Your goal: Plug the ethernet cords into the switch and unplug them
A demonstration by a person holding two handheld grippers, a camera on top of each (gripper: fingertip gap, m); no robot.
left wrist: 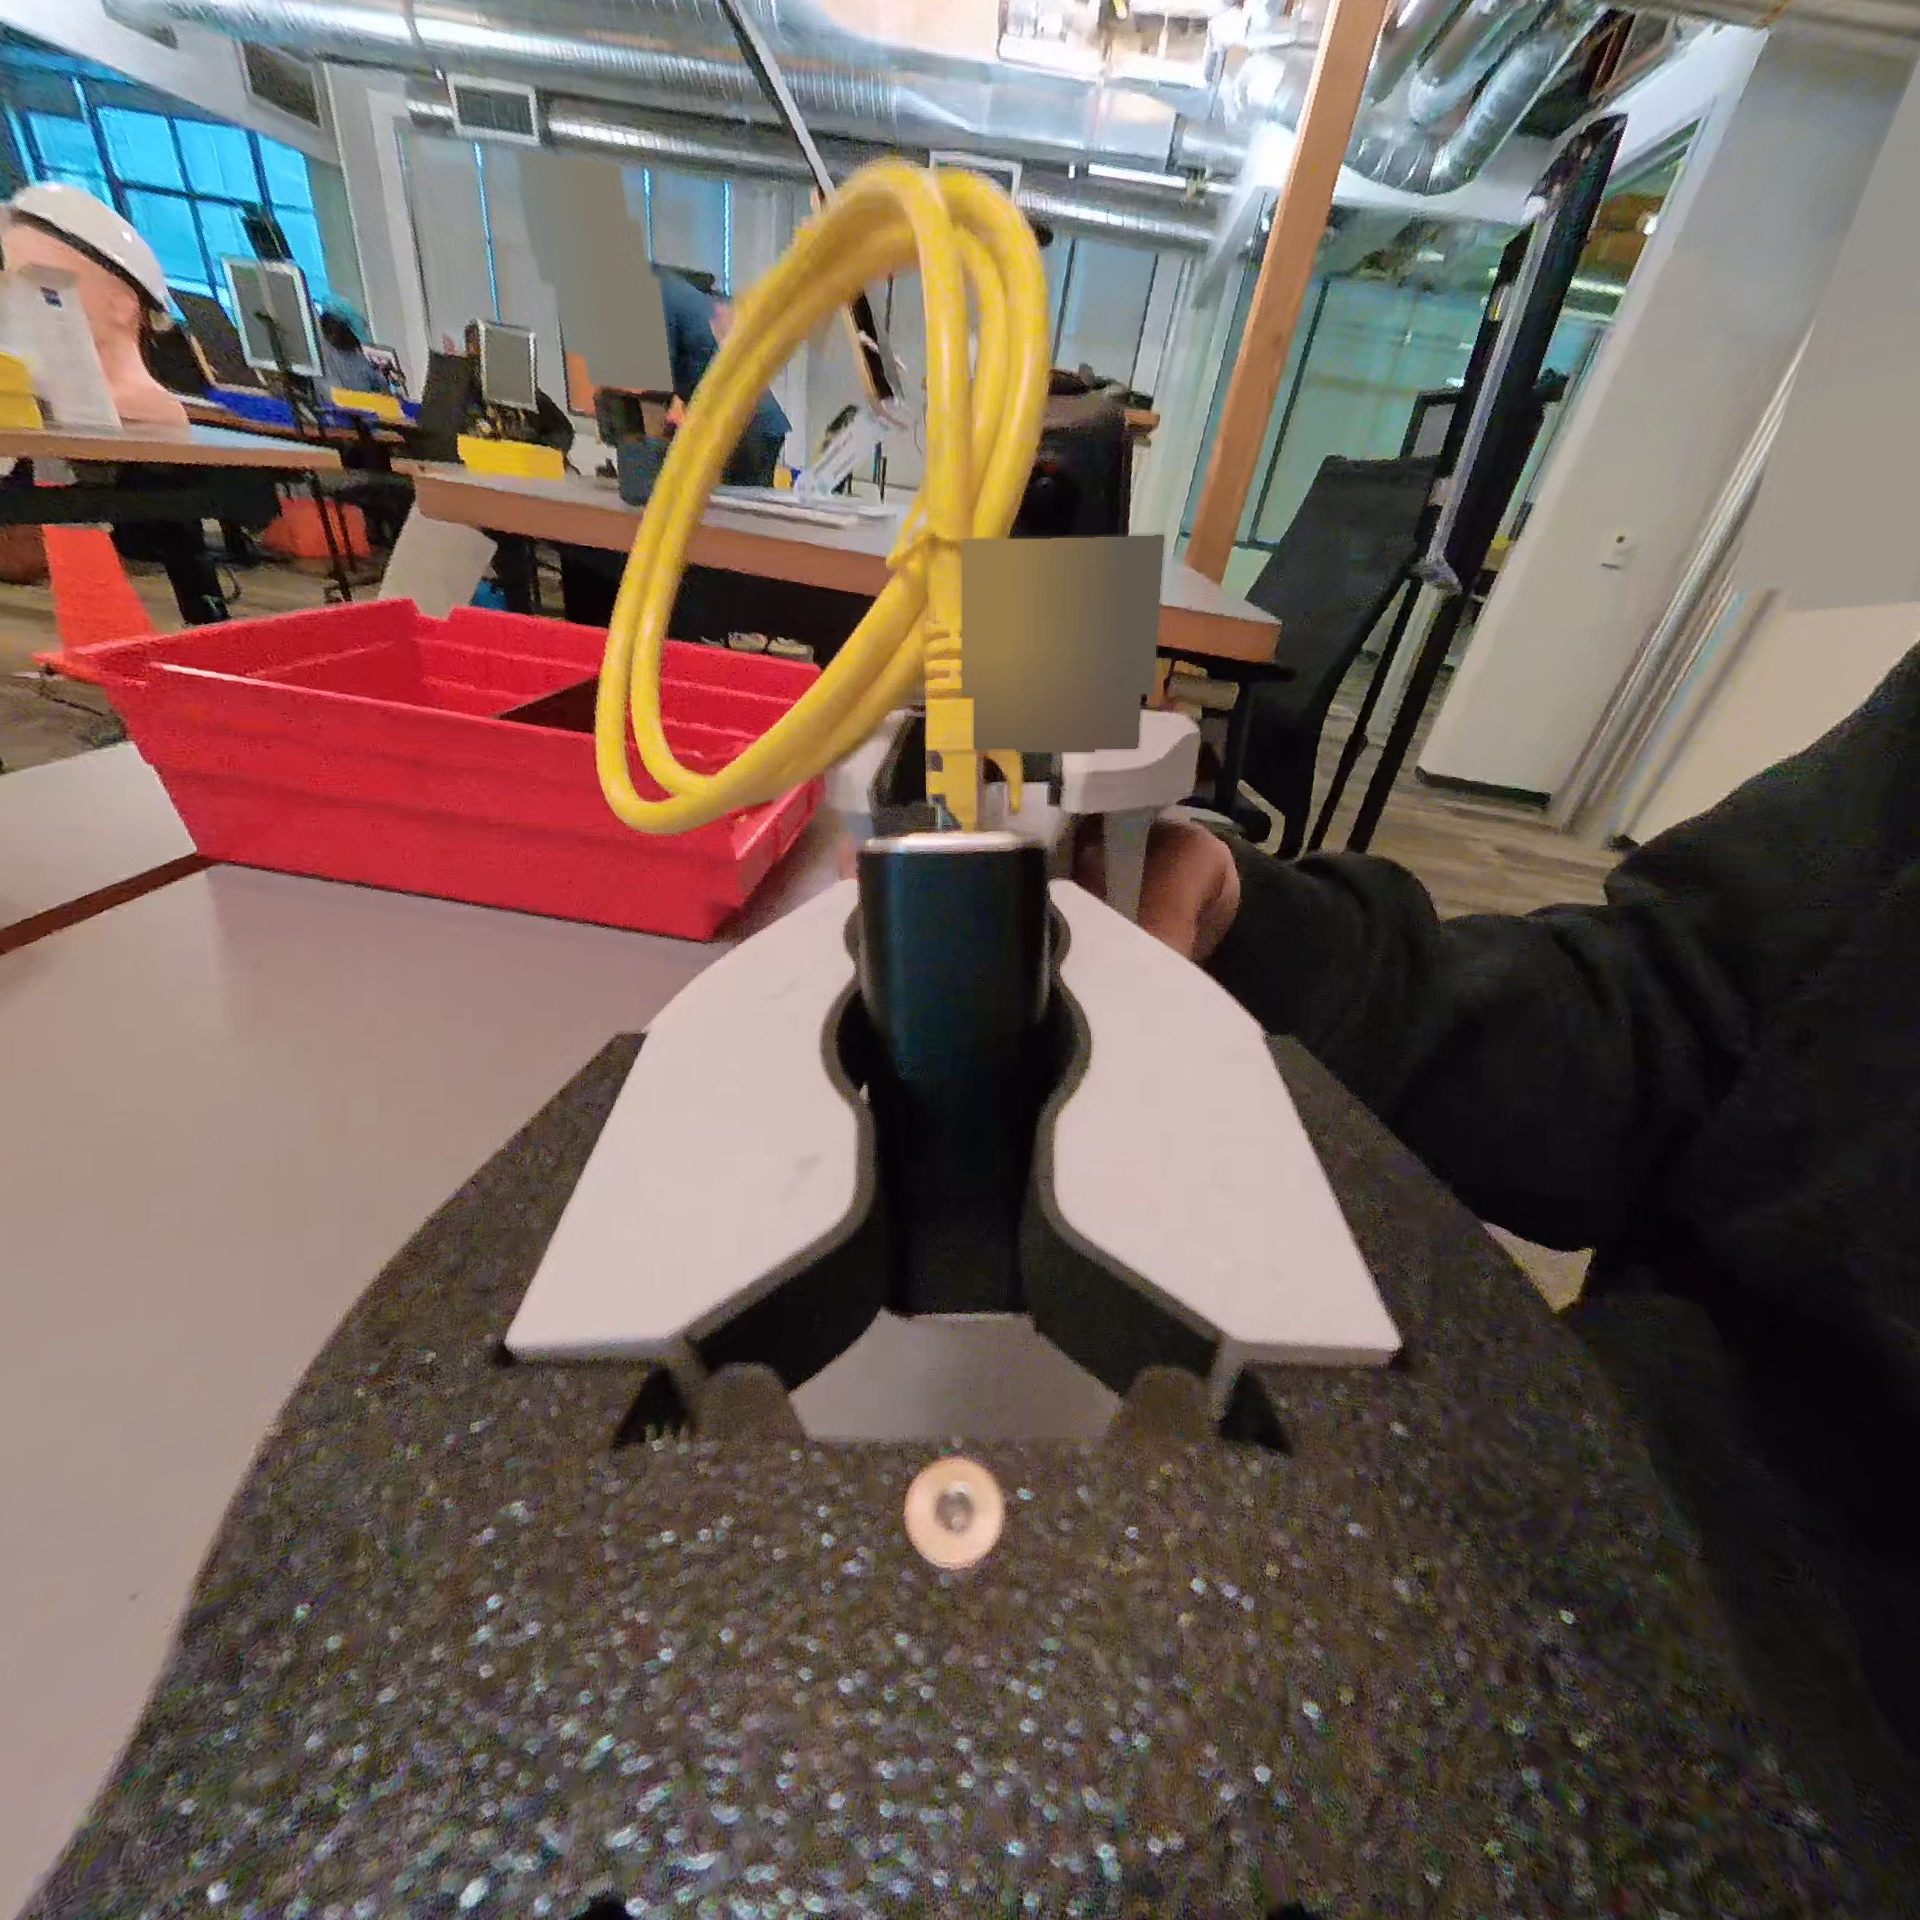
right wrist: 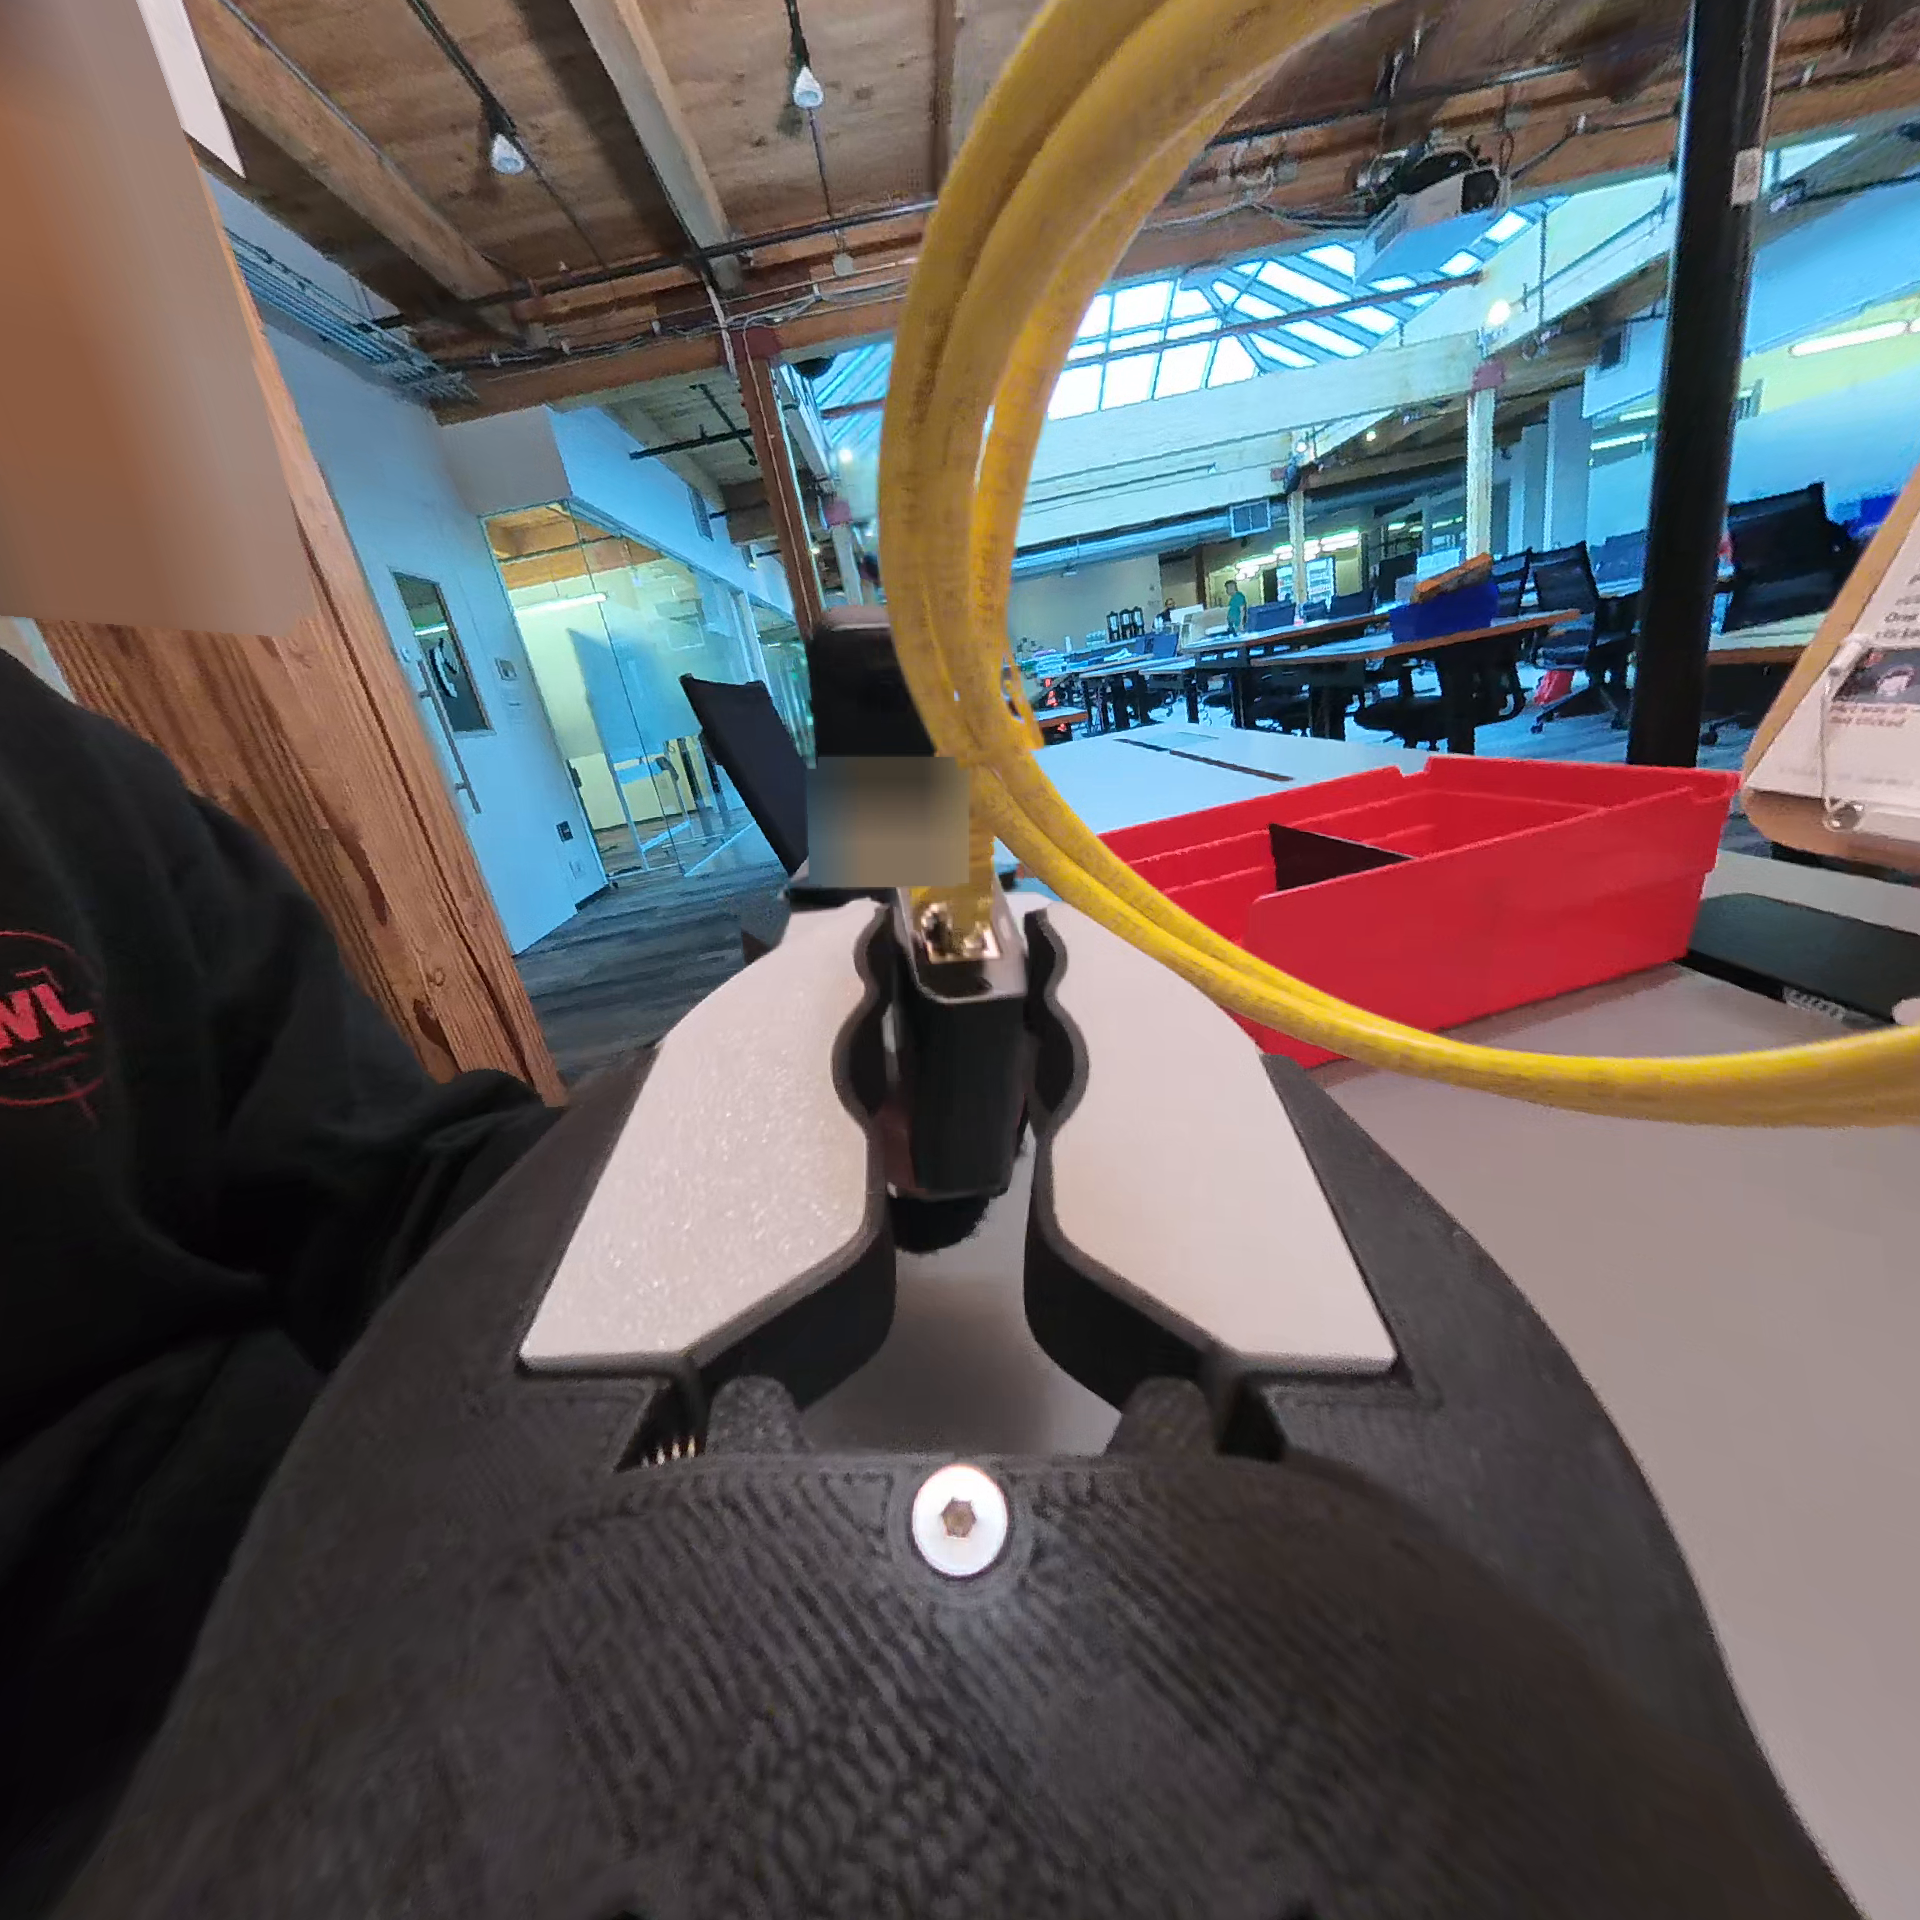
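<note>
switch (left wrist: 951,935): 1 | yellow cord (left wrist: 831,499): 1, perhaps | red bin (left wrist: 436,758): 1 | claws: 2

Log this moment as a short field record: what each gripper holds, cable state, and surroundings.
left gripper: shut on the black switch
right gripper: shut on the same switch, from the opposite side
yellow ethernet cord: coiled, one plug seated in the switch's top face; the coil stands above it
other plug: cannot tell where it ends
red bin: on the grey table, beyond the grippers, with a black divider inside
</note>
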